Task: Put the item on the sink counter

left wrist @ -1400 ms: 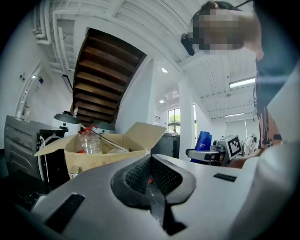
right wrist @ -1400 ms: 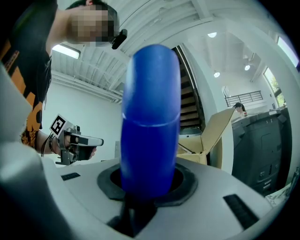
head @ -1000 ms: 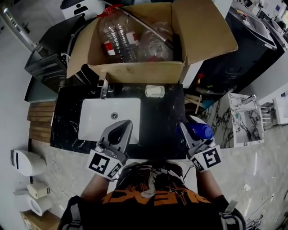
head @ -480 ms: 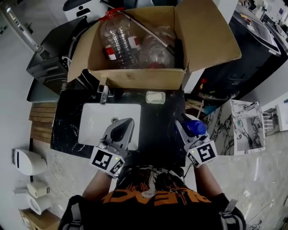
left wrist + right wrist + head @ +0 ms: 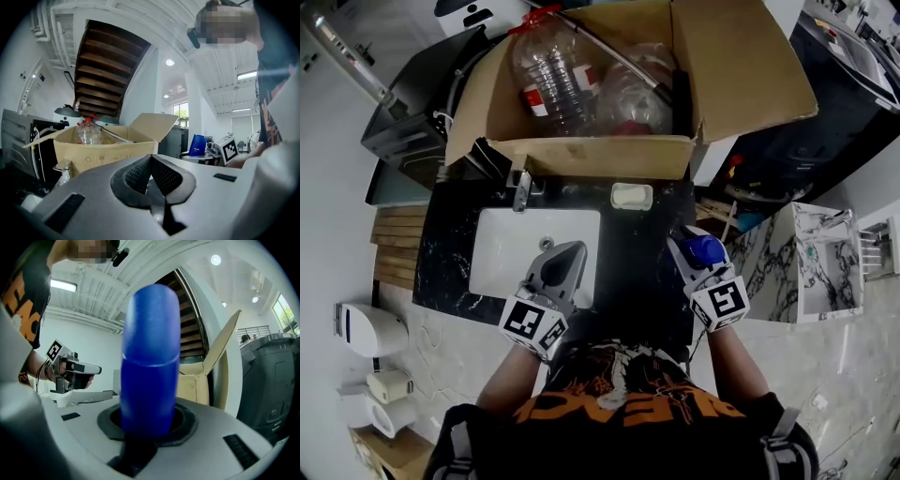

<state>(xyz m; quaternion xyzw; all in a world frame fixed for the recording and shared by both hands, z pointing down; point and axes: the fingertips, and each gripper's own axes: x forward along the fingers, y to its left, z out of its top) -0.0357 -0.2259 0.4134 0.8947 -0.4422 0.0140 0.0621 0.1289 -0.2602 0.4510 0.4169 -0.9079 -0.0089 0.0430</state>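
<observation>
Placement looks like the step in hand. The right gripper (image 5: 701, 267) clamps a blue bottle (image 5: 706, 249) by one end, the rest standing out beyond its jaws. Black sink counter (image 5: 637, 281) lies below and just to its left, with a white basin (image 5: 511, 253) further left and a soap dish (image 5: 632, 196) ahead. Best to lower onto bare counter left of the gripper, settle the base flat, then loosen. The left gripper (image 5: 565, 255), jaws together and empty, hovers over the basin's near corner.

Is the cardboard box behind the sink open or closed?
Open: the cardboard box has its flaps spread out, and clear plastic bottles show inside it.
</observation>
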